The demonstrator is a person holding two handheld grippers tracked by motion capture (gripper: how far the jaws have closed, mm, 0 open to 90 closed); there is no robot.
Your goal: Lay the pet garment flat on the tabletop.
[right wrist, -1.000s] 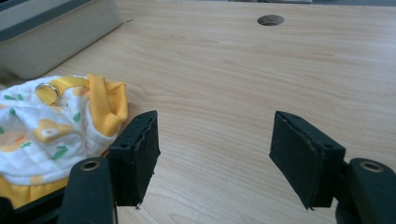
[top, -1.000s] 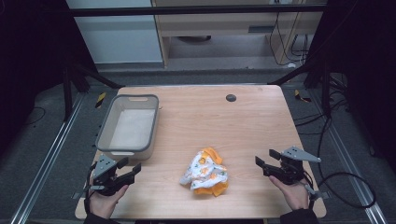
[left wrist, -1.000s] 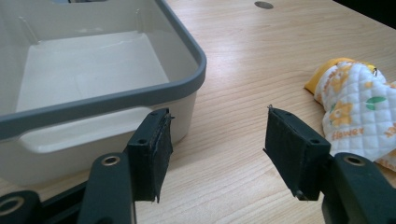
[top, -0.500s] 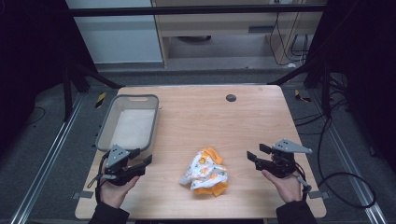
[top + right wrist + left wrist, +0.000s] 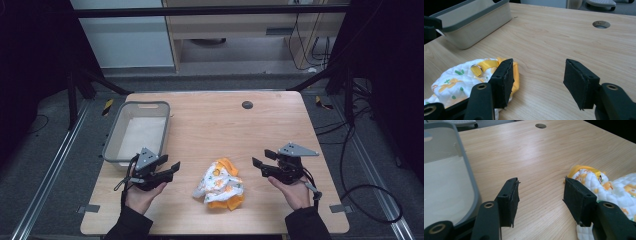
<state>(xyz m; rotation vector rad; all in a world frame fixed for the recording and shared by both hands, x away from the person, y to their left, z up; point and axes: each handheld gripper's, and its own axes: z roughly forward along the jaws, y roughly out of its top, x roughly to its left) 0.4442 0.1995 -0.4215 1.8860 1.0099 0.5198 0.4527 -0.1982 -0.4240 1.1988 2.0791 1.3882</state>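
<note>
A crumpled white-and-yellow printed cloth [image 5: 220, 184] lies near the front edge of the wooden table [image 5: 280, 125], between my two hands. My left gripper [image 5: 168, 169] sits just left of it, jaws spread wide over bare wood and holding nothing. My right gripper [image 5: 261, 164] faces it from the other side, equally wide and empty. A grey bin [image 5: 114, 135] stands beside my left gripper; a round hole [image 5: 247, 104] marks the tabletop's far side.

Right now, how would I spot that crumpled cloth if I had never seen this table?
Start at the wooden table and find the grey tub on its left. The cloth lies near the front edge, between the two grippers. It is the only soft thing there: white, quilted, with yellow trim and small orange and green prints.
</note>
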